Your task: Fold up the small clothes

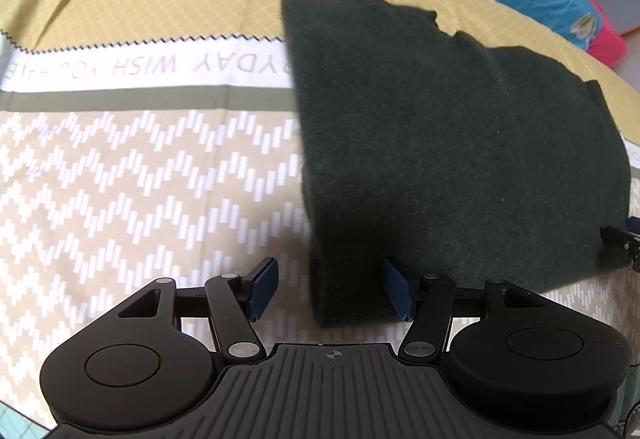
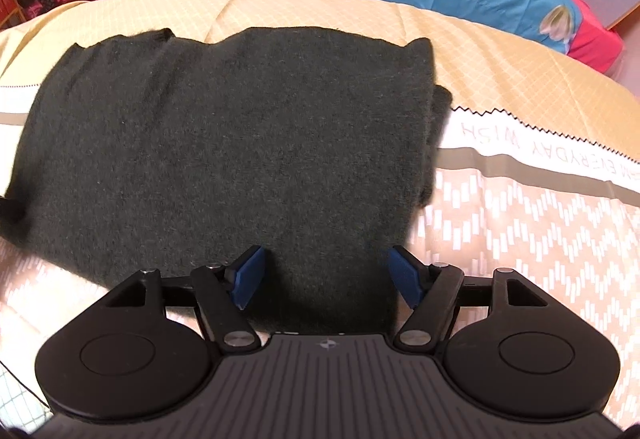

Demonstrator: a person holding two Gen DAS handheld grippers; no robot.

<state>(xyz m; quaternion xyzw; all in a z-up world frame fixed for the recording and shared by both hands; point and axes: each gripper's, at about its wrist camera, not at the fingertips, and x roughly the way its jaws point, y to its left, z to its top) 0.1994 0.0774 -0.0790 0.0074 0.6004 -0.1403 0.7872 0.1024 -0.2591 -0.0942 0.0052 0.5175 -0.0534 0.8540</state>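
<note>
A dark green knit garment [image 2: 224, 143], fuzzy and folded into a thick, flat rectangle, lies on the bed's patterned tan bedspread [image 1: 120, 179]. Both the left tongs [image 1: 330, 289] and right tongs [image 2: 326, 277] stand wide at its near edge, gripping nothing.

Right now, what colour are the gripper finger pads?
Dark blue pads, clearest in the right wrist view; the left gripper has the same.

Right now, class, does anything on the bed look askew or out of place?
Slightly. The dark green garment is folded, but along its right side a lower layer sticks out past the top one, so the edges do not line up. Both the left gripper and right gripper are open at its near edge.
</note>
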